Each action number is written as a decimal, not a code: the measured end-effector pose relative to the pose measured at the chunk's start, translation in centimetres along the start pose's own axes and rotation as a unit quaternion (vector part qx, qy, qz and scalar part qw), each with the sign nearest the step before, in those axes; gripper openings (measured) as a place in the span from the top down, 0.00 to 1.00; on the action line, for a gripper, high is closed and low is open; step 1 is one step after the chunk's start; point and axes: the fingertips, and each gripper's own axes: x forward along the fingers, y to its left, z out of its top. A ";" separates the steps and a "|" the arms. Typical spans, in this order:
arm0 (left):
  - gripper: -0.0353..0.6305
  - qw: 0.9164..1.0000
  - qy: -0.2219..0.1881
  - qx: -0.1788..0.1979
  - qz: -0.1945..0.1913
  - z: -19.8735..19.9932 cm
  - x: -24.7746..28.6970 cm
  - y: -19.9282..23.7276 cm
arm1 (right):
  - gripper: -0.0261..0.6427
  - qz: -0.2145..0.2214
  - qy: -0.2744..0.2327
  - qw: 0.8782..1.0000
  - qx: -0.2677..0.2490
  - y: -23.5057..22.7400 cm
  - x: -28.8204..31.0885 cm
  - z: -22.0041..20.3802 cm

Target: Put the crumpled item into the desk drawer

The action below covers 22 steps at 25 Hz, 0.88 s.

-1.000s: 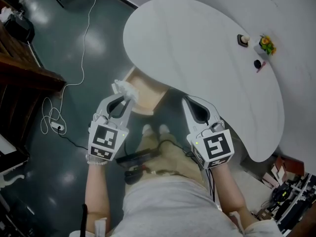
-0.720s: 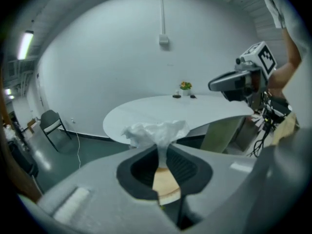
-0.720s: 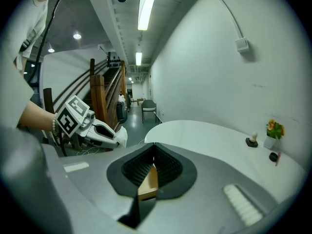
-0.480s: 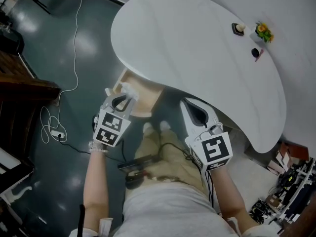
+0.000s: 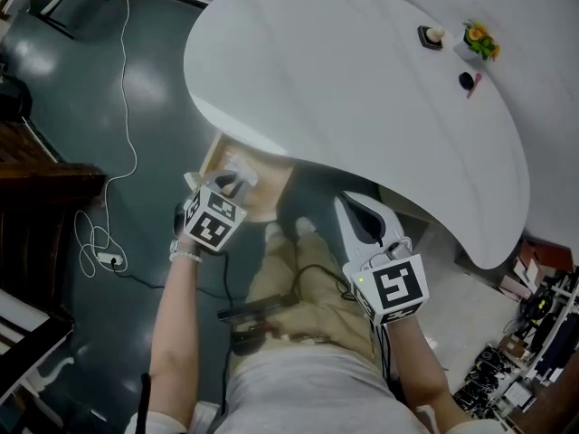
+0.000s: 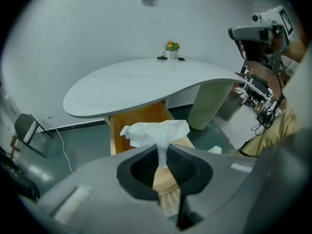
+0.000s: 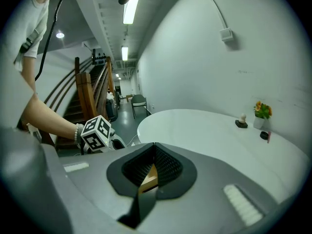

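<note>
The crumpled item is a wad of white paper [image 6: 155,132], and my left gripper [image 6: 161,148] is shut on its lower end. In the head view the left gripper [image 5: 235,182] holds the paper [image 5: 238,165] over the open wooden drawer [image 5: 213,156] that sticks out beneath the white table [image 5: 362,107]. The drawer's light wood inside [image 6: 139,121] shows just behind the paper. My right gripper [image 5: 348,210] hangs below the table's near edge, to the right of the drawer, shut with nothing in it. In its own view the right gripper [image 7: 154,152] has its jaws pressed together.
A small flower pot [image 5: 478,40] and two small dark objects [image 5: 431,36] sit at the table's far side. A white cable [image 5: 101,233] lies on the dark floor at left, beside dark wooden furniture [image 5: 45,170]. The person's legs [image 5: 298,287] are under the table edge.
My left gripper has carried the paper forward and down, from beside the drawer to over its open part. The right gripper has hardly moved.
</note>
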 end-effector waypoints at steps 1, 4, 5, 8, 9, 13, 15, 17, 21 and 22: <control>0.88 1.000 0.011 0.007 -0.006 -0.2 0.7 0.0 | 0.95 -0.003 0.001 1.000 0.003 -0.2 0.0 -0.3; 0.88 0.998 0.048 0.030 -0.022 -1.2 2.9 0.0 | 0.95 -0.013 0.005 1.000 0.014 -0.6 -0.1 -1.1; 0.88 0.997 0.060 0.039 -0.028 -1.6 3.6 0.0 | 0.95 -0.017 0.007 1.000 0.017 -0.8 -0.1 -1.3; 0.88 0.992 0.101 0.070 -0.040 -2.6 5.4 0.0 | 0.95 -0.023 0.015 0.999 0.021 -1.1 -0.3 -2.1; 0.87 0.988 0.119 0.087 -0.038 -3.1 6.0 0.1 | 0.95 -0.023 0.019 0.999 0.021 -1.2 -0.4 -2.4; 0.87 0.973 0.173 0.144 -0.043 -4.3 8.3 -0.3 | 0.95 -0.031 0.037 0.998 0.027 -2.0 -1.3 -4.2; 0.86 0.970 0.184 0.151 -0.052 -4.7 9.2 -0.6 | 0.95 -0.036 0.040 0.998 0.032 -2.2 -1.5 -4.8; 0.85 0.965 0.203 0.156 -0.066 -5.4 9.8 -1.0 | 0.95 -0.040 0.038 0.998 0.037 -2.4 -1.7 -5.0; 0.81 0.957 0.230 0.143 -0.099 -6.1 10.2 -1.5 | 0.95 -0.044 0.038 0.997 0.045 -3.2 -2.0 -5.5; 0.79 0.958 0.228 0.137 -0.103 -6.0 10.3 -1.5 | 0.95 -0.043 0.039 0.997 0.045 -3.3 -2.0 -5.7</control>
